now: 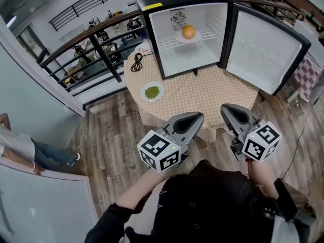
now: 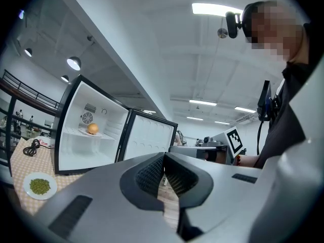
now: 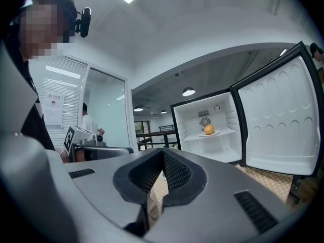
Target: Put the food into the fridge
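Round tabletop (image 1: 217, 92) beside a railing: the plate of green food (image 1: 152, 92) lies near its left edge, apart from the open fridge (image 1: 164, 39), whose shelf bears an orange (image 1: 189, 32). The left hand-held gripper (image 1: 194, 118) and the right hand-held gripper (image 1: 232, 110) are both pressed together and empty, at the near edge. Only the head view shows the fridge's yellow label (image 1: 152, 6).

Place: lab-like open workspace on an upper level.
Edge: dark railing (image 1: 86, 34) overlooking cluttered desks (image 1: 86, 59) below.
Ceiling: long strip lights (image 2: 215, 8).
Walls: glass partition (image 3: 106, 115), white blinds (image 3: 63, 77).
Setup: mini fridge (image 1: 187, 59) on a cloth-covered table (image 1: 212, 92).
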Demonstrator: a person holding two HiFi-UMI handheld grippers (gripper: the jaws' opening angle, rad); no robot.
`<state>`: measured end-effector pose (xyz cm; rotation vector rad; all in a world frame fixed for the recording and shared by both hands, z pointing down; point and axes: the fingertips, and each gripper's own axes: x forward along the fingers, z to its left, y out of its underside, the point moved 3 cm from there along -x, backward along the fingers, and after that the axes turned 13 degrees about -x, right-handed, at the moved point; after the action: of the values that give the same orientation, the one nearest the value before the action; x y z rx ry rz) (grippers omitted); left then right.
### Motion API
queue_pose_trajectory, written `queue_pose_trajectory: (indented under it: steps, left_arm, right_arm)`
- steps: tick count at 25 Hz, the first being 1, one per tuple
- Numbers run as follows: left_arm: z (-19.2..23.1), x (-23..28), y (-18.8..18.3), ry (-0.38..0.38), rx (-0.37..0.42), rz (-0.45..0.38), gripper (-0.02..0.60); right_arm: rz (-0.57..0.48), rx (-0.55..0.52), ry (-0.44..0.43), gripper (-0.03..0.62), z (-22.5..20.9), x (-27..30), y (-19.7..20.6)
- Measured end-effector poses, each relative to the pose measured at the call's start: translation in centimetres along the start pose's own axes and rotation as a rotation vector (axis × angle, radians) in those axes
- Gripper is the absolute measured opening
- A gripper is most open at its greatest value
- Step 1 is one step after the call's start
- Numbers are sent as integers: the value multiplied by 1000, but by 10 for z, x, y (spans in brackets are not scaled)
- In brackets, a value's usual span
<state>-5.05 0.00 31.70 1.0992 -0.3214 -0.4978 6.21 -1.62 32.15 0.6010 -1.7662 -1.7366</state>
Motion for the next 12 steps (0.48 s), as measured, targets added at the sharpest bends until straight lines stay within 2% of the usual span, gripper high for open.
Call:
queue_pose_trajectory:
  steps: [12]
  left_arm:
    - [-9, 20, 2, 27, -4, 8, 11]
  right_arm:
    - [11, -4, 1, 15, -9, -13, 2]
